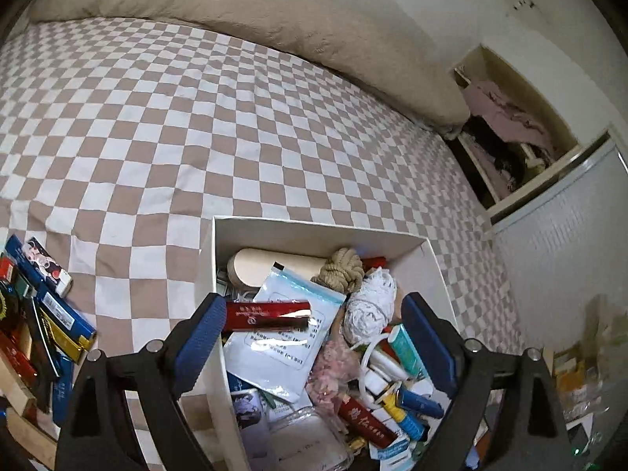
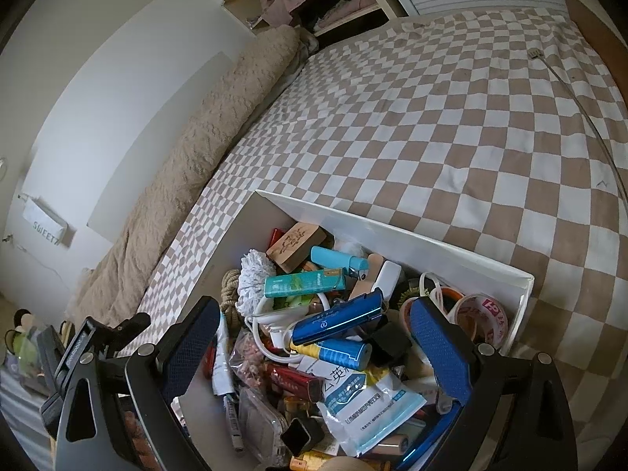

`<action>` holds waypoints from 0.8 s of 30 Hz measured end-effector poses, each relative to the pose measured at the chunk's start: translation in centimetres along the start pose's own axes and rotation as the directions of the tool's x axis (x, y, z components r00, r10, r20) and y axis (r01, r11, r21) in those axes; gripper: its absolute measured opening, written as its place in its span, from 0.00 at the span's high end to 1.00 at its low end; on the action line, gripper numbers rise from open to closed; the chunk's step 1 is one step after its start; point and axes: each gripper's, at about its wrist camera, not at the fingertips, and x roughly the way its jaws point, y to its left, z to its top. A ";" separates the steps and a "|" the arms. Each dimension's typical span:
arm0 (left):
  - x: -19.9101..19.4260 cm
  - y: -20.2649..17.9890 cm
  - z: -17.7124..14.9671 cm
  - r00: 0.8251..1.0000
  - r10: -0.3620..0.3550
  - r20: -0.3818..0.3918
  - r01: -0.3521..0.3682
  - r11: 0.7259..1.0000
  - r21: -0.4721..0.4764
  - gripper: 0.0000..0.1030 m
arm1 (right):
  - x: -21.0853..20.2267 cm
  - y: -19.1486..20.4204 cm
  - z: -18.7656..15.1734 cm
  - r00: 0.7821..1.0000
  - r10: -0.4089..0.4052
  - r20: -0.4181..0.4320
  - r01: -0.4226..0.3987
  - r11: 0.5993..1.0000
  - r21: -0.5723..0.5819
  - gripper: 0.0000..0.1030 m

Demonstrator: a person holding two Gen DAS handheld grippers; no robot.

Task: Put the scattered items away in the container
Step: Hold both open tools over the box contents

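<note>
1. Left gripper [image 1: 314, 337] is hanging over the white box [image 1: 314, 229] with jaws parted — a red packet [image 1: 267, 316] is lying between them, unpressed. Left of the box, a heap of packets [image 1: 43, 314] is waiting on the checkered bedspread [image 1: 235, 125].
2. Right gripper [image 2: 314, 333] is hovering wide open over the box, gripping nothing — it is crowded already, so tidying looks well along but unfinished.

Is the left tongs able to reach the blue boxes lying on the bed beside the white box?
Probably yes. The left tongs are open over the white box; the blue boxes lie uncovered on the bed, nothing between.
</note>
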 end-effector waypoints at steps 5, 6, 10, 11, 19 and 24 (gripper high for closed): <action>0.3 -0.5 -0.2 0.998 0.054 -0.013 -0.053 0.996 0.074 0.11 | 0.1 0.1 -0.1 1.000 0.003 -0.004 -0.003 1.000 -0.007 0.05; 0.4 -0.7 -0.2 0.998 0.070 -0.011 -0.068 0.993 0.096 0.11 | 0.1 0.1 -0.1 1.000 0.002 -0.004 -0.003 1.000 -0.008 0.05; 0.9 -1.4 -0.5 0.991 0.130 -0.003 -0.127 0.974 0.186 0.11 | 0.3 0.1 -0.2 1.000 0.005 -0.012 -0.006 1.000 -0.009 0.05; 1.0 -1.6 -0.6 0.990 0.144 0.000 -0.141 0.968 0.207 0.11 | 0.3 0.1 -0.2 1.000 0.005 -0.013 -0.005 1.000 -0.011 0.05; 2.5 -3.2 -0.8 0.950 0.297 0.091 -0.308 0.862 0.401 0.11 | 0.5 0.2 -0.4 1.000 0.012 -0.020 -0.013 1.000 -0.024 0.05; 5.2 -4.8 -0.9 0.890 0.416 0.187 -0.442 0.685 0.579 0.11 | 0.6 0.7 -0.7 0.999 0.016 -0.028 -0.017 0.998 -0.053 0.05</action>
